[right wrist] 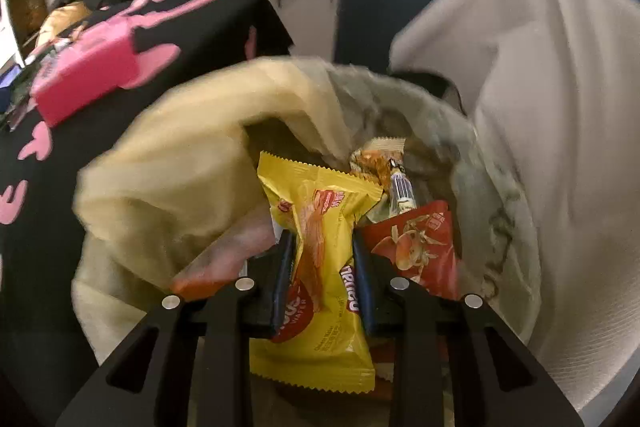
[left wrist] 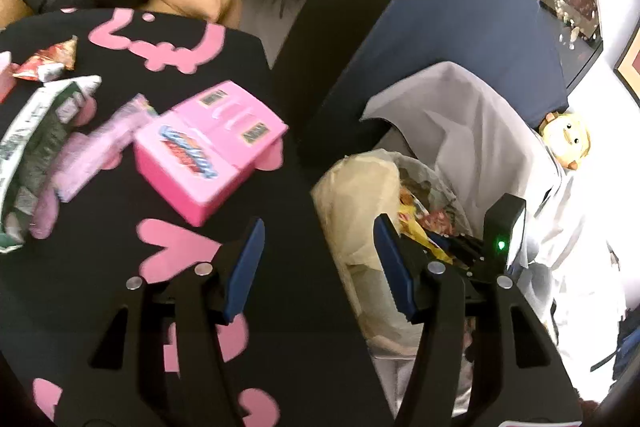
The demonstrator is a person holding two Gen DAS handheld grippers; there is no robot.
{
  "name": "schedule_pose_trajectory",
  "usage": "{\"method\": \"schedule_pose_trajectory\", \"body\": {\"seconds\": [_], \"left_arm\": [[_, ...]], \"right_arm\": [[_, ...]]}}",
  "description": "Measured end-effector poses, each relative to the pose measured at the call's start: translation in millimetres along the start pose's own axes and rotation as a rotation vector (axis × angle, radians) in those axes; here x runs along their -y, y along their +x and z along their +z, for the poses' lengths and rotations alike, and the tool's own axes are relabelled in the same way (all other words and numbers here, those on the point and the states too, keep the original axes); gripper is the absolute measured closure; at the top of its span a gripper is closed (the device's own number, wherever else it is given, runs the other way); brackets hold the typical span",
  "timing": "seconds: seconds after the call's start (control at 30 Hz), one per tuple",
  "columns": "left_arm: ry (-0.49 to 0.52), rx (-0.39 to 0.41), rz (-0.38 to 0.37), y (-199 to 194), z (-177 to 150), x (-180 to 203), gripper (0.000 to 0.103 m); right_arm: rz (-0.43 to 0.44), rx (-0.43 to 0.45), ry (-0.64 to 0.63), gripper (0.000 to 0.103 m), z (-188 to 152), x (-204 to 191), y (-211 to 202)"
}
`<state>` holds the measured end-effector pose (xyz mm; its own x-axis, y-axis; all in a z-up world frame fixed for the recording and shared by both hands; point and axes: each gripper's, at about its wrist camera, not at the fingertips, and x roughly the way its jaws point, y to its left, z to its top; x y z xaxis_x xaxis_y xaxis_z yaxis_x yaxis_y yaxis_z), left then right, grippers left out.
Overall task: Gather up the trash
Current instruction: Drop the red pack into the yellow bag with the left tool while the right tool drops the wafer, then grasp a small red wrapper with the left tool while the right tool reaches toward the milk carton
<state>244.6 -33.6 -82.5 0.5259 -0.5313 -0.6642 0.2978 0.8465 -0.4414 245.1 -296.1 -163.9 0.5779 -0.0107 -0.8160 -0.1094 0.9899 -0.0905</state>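
The right claw (right wrist: 324,275) is clamped narrowly across the middle of a yellow snack wrapper (right wrist: 320,247), held directly above the open mouth of the lined trash bin (right wrist: 500,219). The wrapper appears light, soft and crinkly, with a slick film surface; a grip across its flat faces at mid-length suits it. Inside the bin, just beyond the wrapper, lie a red wrapper (right wrist: 416,247) and other litter. The left claw (left wrist: 320,259) stands about half open with nothing between its pads, beside the bin over the tabletop (left wrist: 120,307). Farther from the bin on the tabletop, a pink box (left wrist: 208,151) and a green-and-white packet (left wrist: 36,147) remain uncollected.
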Motion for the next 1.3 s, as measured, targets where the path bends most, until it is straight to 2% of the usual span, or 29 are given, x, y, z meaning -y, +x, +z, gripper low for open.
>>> {"method": "schedule_pose_trajectory", "body": {"seconds": [0.2, 0.3, 0.37, 0.4, 0.6, 0.77, 0.83, 0.93, 1.03, 1.2, 1.3], "left_arm": [[-0.037, 0.014, 0.012, -9.3, -4.4, -18.8, 0.048], [-0.054, 0.034, 0.017, -20.4, -5.3, -29.9, 0.046], [-0.061, 0.049, 0.02, -27.9, -6.0, -34.6, 0.042], [-0.063, 0.058, 0.021, -32.3, -6.7, -37.3, 0.042], [-0.031, 0.14, 0.084, -63.0, -13.8, -50.8, 0.042], [-0.093, 0.204, 0.125, -90.0, -15.3, -81.6, 0.042], [-0.121, 0.239, 0.151, -103.6, -16.7, -95.8, 0.042], [-0.151, 0.274, 0.183, -119.8, -20.3, -117.2, 0.042], [-0.185, 0.299, 0.212, -133.0, -26.0, -138.0, 0.042], [-0.235, 0.299, 0.234, -143.1, -38.6, -175.7, 0.041], [-0.221, 0.281, 0.237, -142.2, -38.0, -189.3, 0.041]], "right_arm": [[0.012, -0.008, 0.01, 0.075, 2.6, -2.3, -1.3], [0.064, 0.012, 0.054, 0.065, 2.1, 1.9, -9.3], [0.075, 0.043, 0.055, 0.054, -0.3, 0.6, -22.1], [0.076, 0.053, 0.053, 0.052, -1.3, 0.1, -26.7], [0.066, 0.122, 0.041, 0.052, -4.2, -8.6, -64.8], [0.083, 0.198, 0.069, 0.051, -1.0, -14.1, -98.1], [0.122, 0.235, 0.061, 0.051, 1.5, -20.8, -113.0], [0.138, 0.295, 0.021, 0.051, 7.7, -44.2, -128.8], [0.199, 0.329, -0.003, 0.051, 17.4, -73.5, -137.3], [0.313, 0.315, -0.012, 0.051, 27.7, -124.1, -127.5], [0.359, 0.295, -0.035, 0.051, 33.4, -156.9, -111.3]]}}
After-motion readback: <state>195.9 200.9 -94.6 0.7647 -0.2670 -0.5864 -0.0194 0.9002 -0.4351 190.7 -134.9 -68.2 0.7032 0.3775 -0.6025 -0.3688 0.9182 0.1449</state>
